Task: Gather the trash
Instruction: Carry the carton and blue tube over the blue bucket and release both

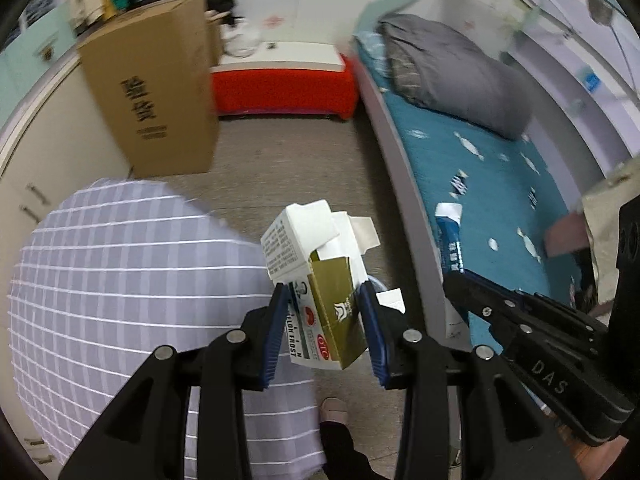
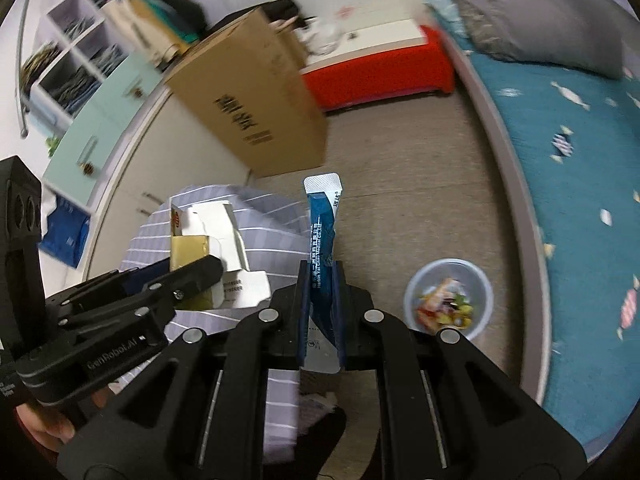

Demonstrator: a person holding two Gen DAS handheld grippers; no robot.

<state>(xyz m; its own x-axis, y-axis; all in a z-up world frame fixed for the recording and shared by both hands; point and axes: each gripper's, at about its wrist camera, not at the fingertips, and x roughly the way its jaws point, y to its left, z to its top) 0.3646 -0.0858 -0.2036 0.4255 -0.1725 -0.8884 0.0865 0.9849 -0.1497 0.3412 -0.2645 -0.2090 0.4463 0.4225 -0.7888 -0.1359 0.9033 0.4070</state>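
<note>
**Bedroom floor, both hands loaded**

Only the right wrist view shows the clear round plastic bin [image 2: 448, 298] on the floor by the bed [image 2: 580, 168]. Left gripper [image 1: 325, 300] fingers clamp an opened cardboard medicine box [image 1: 316, 280]; right gripper [image 2: 320, 312] fingers pinch a crinkled blue sachet [image 2: 322, 232].

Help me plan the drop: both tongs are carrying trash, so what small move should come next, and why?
Probably carry the right tongs, shut on the blue sachet, over the clear bin on the floor. The bin sits to the right of the sachet in the right wrist view and already holds wrappers. The left tongs grip the opened carton and could follow.
</note>
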